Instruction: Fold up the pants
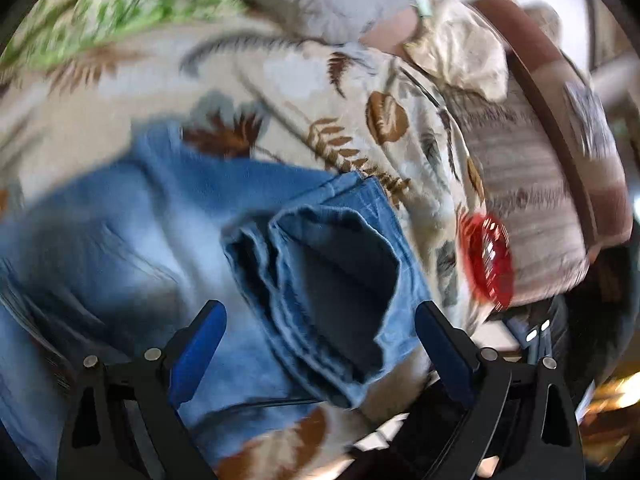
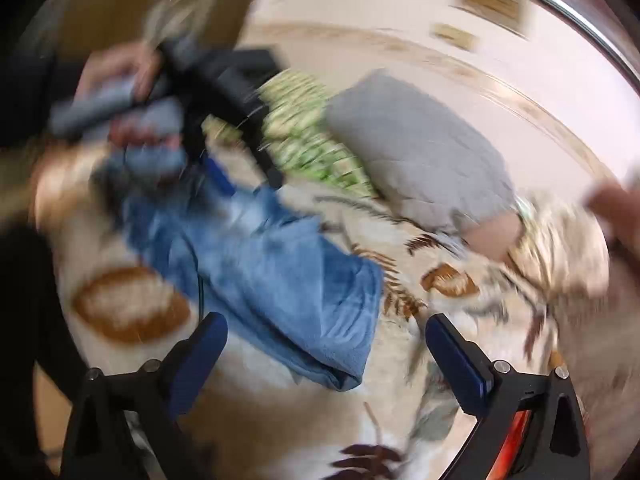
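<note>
Blue denim pants (image 1: 160, 240) lie on a leaf-patterned bedspread (image 1: 320, 92). In the left wrist view the leg hems (image 1: 332, 280) lie stacked between my open left gripper (image 1: 320, 324) fingers, just below them; nothing is held. In the right wrist view the pants (image 2: 280, 280) lie ahead, folded end nearest, and my right gripper (image 2: 328, 340) is open and empty just above them. The left gripper (image 2: 216, 92), held in a gloved hand, shows blurred over the far end of the pants.
A grey pillow (image 2: 416, 148) and a green-patterned pillow (image 2: 304, 128) lie at the head of the bed. A red round object (image 1: 486, 260) sits by the bed's edge beside a brown-trimmed cushion (image 1: 536, 184). A white wall (image 2: 360, 0) stands behind.
</note>
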Demonstrator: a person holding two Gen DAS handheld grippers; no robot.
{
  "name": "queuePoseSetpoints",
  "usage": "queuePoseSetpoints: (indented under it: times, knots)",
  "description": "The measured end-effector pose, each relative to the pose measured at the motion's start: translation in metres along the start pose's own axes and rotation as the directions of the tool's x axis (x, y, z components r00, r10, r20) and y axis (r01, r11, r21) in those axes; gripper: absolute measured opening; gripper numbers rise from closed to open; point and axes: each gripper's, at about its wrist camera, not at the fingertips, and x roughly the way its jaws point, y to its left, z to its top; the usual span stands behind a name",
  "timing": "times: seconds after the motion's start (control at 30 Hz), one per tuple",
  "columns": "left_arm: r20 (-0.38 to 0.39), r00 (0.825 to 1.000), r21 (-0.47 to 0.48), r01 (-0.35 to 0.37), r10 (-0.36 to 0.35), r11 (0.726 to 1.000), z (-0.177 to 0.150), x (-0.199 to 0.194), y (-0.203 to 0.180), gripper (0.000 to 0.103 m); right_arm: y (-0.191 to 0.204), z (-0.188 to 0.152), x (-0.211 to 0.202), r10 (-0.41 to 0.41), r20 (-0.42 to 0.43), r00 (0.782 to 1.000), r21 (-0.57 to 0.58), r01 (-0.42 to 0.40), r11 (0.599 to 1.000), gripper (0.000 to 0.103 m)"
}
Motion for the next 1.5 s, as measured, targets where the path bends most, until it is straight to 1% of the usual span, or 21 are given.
queuePoseSetpoints:
  times: [0.07, 0.2, 0.33, 0.4, 0.47, 0.5, 0.53, 0.6, 0.7, 0.8, 0.87, 0.93, 1.07, 1.1, 1.17, 1.2, 1.23, 1.3, 1.37, 1.43, 1.5]
  knots:
    - [0.008, 0.999, -0.1, 0.034, -0.033, 0.994, 0.0, 0.009, 0.006, 0.095, 0.012, -0.003, 0.015, 0.02, -0.039, 0.999, -0.142, -0.025, 0.989, 0.099]
    - [0.013, 0.998, -0.242, 0.07, -0.069, 0.968, 0.009, 0.029, 0.01, 0.095, 0.021, -0.008, 0.042, -0.042, -0.071, 0.997, -0.322, 0.017, 0.947, 0.093]
    - [-0.015, 1.0, -0.286, -0.007, 0.003, 0.958, 0.023, 0.048, 0.005, 0.096, 0.016, -0.005, 0.066, 0.003, -0.134, 0.991, -0.334, -0.048, 0.941, 0.068]
    - [-0.062, 0.996, -0.281, -0.075, 0.06, 0.957, 0.031, 0.062, 0.003, 0.097, 0.019, -0.007, 0.081, -0.027, -0.168, 0.985, -0.363, -0.036, 0.931, 0.058]
    - [-0.102, 0.988, -0.289, -0.142, 0.117, 0.947, 0.035, 0.076, 0.006, 0.096, 0.022, -0.012, 0.096, -0.044, -0.21, 0.977, -0.372, -0.038, 0.927, 0.027]
    - [-0.092, 0.987, -0.284, -0.155, 0.134, 0.946, 0.035, 0.076, 0.004, 0.093, 0.024, -0.014, 0.099, -0.047, -0.218, 0.975, -0.367, -0.037, 0.929, 0.024]
    - [-0.079, 0.985, -0.248, -0.169, 0.153, 0.954, 0.037, 0.075, -0.003, 0.057, 0.026, -0.015, 0.1, -0.051, -0.217, 0.975, -0.37, -0.034, 0.928, 0.016]
    - [-0.085, 0.982, -0.152, -0.179, 0.167, 0.972, 0.038, 0.07, -0.018, 0.014, 0.034, -0.02, 0.095, -0.08, -0.19, 0.979, -0.401, -0.003, 0.916, 0.012]
    - [-0.02, 0.987, 0.012, -0.158, 0.158, 0.987, 0.039, 0.05, -0.046, 0.01, 0.037, -0.025, 0.09, -0.105, -0.159, 0.982, -0.407, 0.032, 0.913, 0.011]
    - [0.089, 0.993, 0.166, -0.086, 0.072, 0.982, 0.04, 0.021, -0.075, 0.009, 0.037, -0.023, 0.083, -0.143, -0.118, 0.983, -0.391, 0.086, 0.916, 0.011]
    - [0.138, 0.99, 0.25, -0.067, 0.033, 0.966, 0.04, 0.009, -0.084, 0.009, 0.039, -0.02, 0.078, -0.166, -0.088, 0.982, -0.384, 0.12, 0.915, 0.011]
    - [0.126, 0.99, 0.248, -0.091, 0.061, 0.964, 0.042, 0.014, -0.075, 0.009, 0.041, -0.018, 0.079, -0.17, -0.097, 0.981, -0.377, 0.122, 0.918, 0.011]
    - [-0.018, 0.977, 0.069, -0.213, 0.214, 0.975, 0.047, 0.056, -0.012, 0.011, 0.047, -0.021, 0.094, -0.137, -0.173, 0.975, -0.394, 0.059, 0.917, 0.011]
    - [-0.065, 0.97, 0.029, -0.231, 0.232, 0.973, 0.043, 0.068, 0.004, 0.018, 0.049, -0.022, 0.097, -0.139, -0.181, 0.974, -0.409, 0.054, 0.911, 0.011]
    - [-0.027, 0.985, -0.012, -0.168, 0.168, 0.986, 0.036, 0.069, 0.018, 0.02, 0.053, -0.021, 0.098, -0.144, -0.192, 0.971, -0.434, 0.047, 0.9, 0.012]
    - [-0.013, 0.992, -0.023, -0.129, 0.129, 0.991, 0.034, 0.063, 0.019, 0.028, 0.053, -0.02, 0.097, -0.144, -0.188, 0.972, -0.438, 0.048, 0.898, 0.012]
    - [-0.005, 0.994, -0.034, -0.113, 0.113, 0.993, 0.033, 0.059, 0.02, 0.054, 0.052, -0.02, 0.094, -0.147, -0.184, 0.972, -0.438, 0.053, 0.898, 0.016]
    - [0.047, 0.993, -0.068, -0.104, 0.108, 0.992, 0.027, 0.039, 0.021, 0.095, 0.052, -0.018, 0.081, -0.153, -0.184, 0.971, -0.423, 0.063, 0.904, 0.033]
    - [0.126, 0.991, -0.093, -0.038, 0.05, 0.995, 0.016, 0.013, 0.022, 0.097, 0.04, -0.013, 0.06, -0.124, -0.175, 0.977, -0.361, 0.053, 0.931, 0.092]
    - [0.14, 0.99, -0.102, -0.017, 0.032, 0.995, 0.005, -0.003, 0.022, 0.098, 0.02, -0.004, 0.032, -0.083, -0.107, 0.991, -0.255, 0.054, 0.965, 0.099]
    - [0.132, 0.991, -0.1, -0.019, 0.032, 0.995, -0.007, -0.01, 0.02, 0.099, -0.006, 0.006, 0.02, -0.036, -0.103, 0.994, -0.149, 0.02, 0.989, 0.1]
